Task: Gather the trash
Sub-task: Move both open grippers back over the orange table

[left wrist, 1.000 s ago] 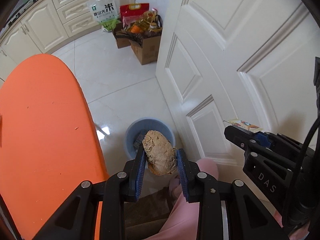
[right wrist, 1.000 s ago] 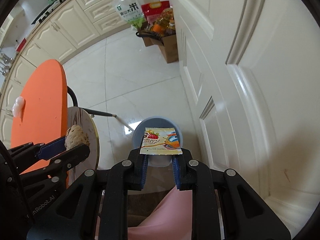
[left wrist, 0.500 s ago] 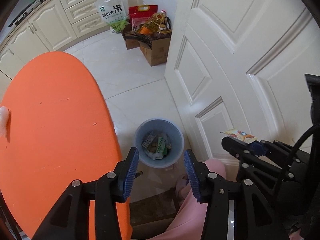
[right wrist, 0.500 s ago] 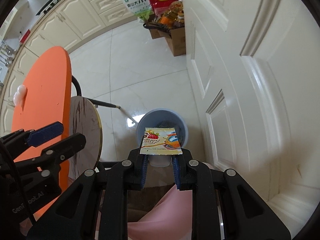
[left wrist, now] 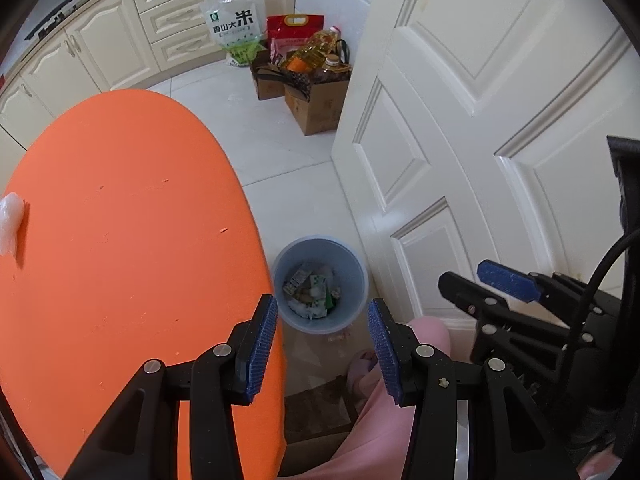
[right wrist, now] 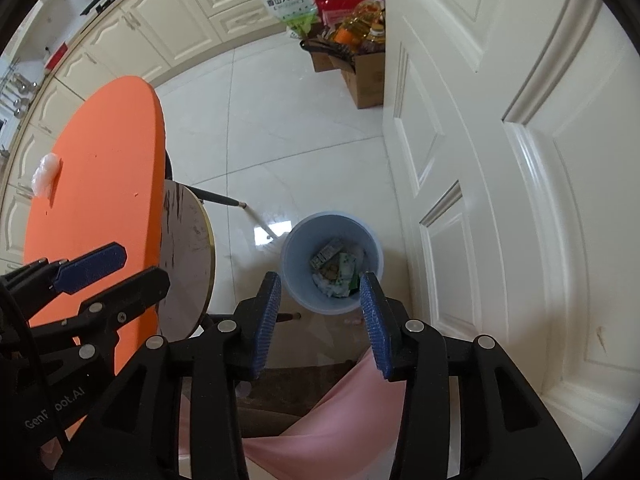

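- The white door (left wrist: 500, 128) stands to the right of both tongs and runs up past them.
- The orange worktop (left wrist: 120, 248) spreads left of the left tongs (left wrist: 322, 344); its near edge runs under their left finger.
- A round stool (right wrist: 188, 256) sits just right of the worktop, between the left tongs and the right tongs (right wrist: 320, 312) in the right wrist view.
- Boxes (left wrist: 316, 100) of bottles and bags stand on the floor far ahead of the tongs, by the door.
- The blue bin (left wrist: 358, 276) stands on the floor below and just ahead of both tongs, beside the door.
- The left tongs are spread apart and empty, the bin showing between their pads.
- The right tongs have just been opening; nothing is between their pads, and they point down at the bin.
- The trash (right wrist: 336, 268), wrappers and scraps, lies in the bin bottom.
- A white lump (left wrist: 10, 220) lies on the worktop, far left of the left tongs.
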### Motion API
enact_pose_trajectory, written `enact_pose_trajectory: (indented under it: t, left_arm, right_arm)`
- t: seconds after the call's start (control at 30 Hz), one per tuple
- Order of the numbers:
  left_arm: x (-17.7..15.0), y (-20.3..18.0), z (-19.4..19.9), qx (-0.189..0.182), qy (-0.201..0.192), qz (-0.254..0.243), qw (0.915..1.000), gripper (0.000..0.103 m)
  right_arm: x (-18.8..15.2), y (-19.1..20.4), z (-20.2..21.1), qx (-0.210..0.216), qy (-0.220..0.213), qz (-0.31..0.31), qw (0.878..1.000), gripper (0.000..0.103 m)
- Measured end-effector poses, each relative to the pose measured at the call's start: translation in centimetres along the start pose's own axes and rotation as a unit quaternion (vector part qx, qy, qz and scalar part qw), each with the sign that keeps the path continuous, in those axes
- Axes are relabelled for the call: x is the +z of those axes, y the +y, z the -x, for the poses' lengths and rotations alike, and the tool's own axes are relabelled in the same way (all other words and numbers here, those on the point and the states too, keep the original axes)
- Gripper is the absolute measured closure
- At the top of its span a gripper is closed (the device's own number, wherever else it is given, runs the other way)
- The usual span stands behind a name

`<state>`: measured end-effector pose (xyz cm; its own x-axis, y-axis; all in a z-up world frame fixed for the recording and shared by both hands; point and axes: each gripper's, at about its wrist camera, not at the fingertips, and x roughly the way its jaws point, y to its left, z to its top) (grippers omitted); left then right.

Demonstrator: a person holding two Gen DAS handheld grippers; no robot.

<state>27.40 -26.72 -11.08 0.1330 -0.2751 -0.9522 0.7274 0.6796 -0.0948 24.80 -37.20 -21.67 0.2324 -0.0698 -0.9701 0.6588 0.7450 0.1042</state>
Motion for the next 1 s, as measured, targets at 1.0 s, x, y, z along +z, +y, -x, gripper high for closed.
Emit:
enact_pose_trajectory:
  t: [1.0]
  left_arm:
    - [-17.3, 24.3, 15.0, 0.069, -0.110, 0.222, 0.9664, 0.044]
  right_arm:
    - [-0.4, 26.1, 2.9, 0.058, -0.020, 0.189, 0.980, 0.035]
